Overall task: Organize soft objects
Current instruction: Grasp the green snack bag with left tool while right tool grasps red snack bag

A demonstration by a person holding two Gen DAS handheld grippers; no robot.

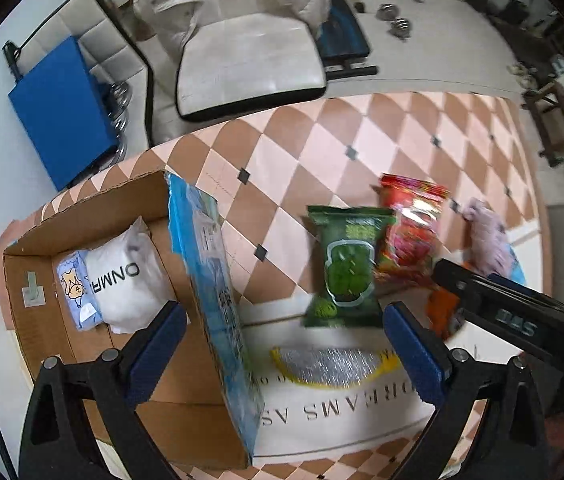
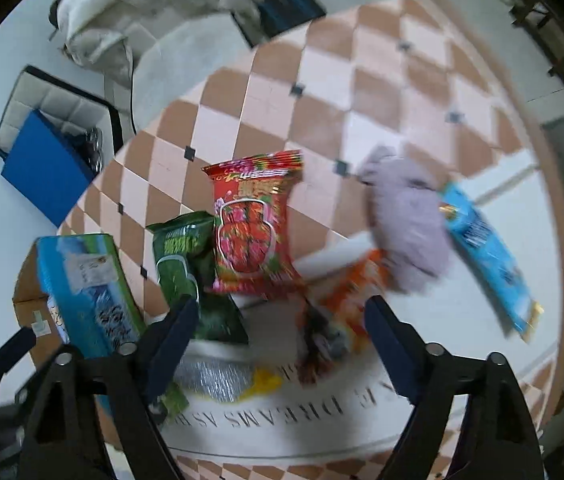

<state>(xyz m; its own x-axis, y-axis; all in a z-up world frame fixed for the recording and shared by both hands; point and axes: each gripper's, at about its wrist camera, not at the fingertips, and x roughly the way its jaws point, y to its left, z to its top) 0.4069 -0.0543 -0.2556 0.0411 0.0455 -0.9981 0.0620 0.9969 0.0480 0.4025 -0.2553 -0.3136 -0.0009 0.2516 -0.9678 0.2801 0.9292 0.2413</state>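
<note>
My left gripper (image 1: 282,356) is open and empty above a cardboard box (image 1: 94,216). The box holds a white pouch (image 1: 130,280) and a small blue packet (image 1: 76,290). A blue pack (image 1: 214,292) leans on the box's right wall. A green snack bag (image 1: 344,268), a red snack bag (image 1: 410,224), a silver-yellow pack (image 1: 326,366), an orange bag (image 1: 442,312) and a lilac soft toy (image 1: 486,236) lie on the table. My right gripper (image 2: 278,344) is open and empty over the orange bag (image 2: 350,300), near the red bag (image 2: 254,224), green bag (image 2: 190,264), lilac toy (image 2: 410,216) and a blue wrapper (image 2: 486,256).
The table has a checkered cloth (image 1: 322,152) and a white mat with lettering (image 1: 342,412). A white chair (image 1: 250,60) with a puffy coat stands beyond the far edge. A blue folder (image 1: 62,112) rests on another chair to the left. The right gripper's body (image 1: 514,312) shows at right.
</note>
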